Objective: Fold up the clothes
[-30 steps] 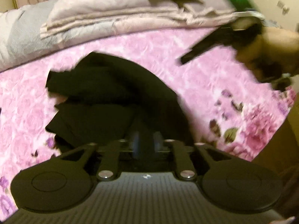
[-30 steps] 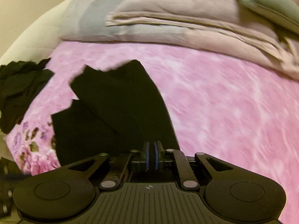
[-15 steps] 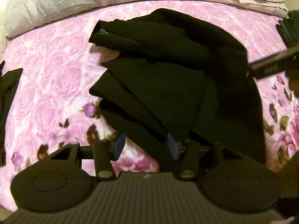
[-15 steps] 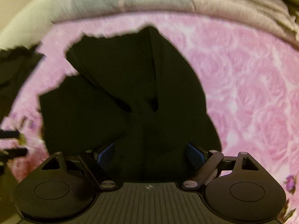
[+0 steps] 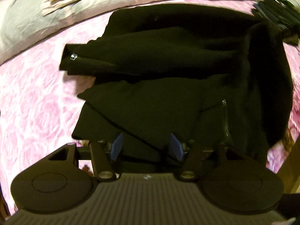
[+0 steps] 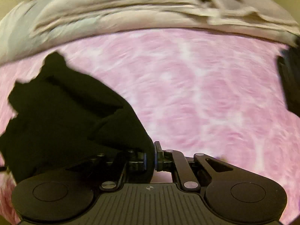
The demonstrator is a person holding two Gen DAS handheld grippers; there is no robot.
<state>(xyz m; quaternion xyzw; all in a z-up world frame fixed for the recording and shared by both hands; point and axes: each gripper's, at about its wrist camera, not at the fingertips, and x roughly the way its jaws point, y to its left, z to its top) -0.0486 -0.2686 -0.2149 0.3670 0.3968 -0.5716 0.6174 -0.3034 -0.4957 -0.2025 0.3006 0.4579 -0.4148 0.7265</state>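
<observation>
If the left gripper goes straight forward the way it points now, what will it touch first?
Most likely the black garment. The left gripper is open and its blue-tipped fingers already sit at the garment's near folded edge, so cloth lies directly ahead. The pink bed sheet lies off to the side. Depth is hard to judge.

dim warm yellowish light | motion blur in both views | fisheye bending at edges | black fabric detail lost
</observation>
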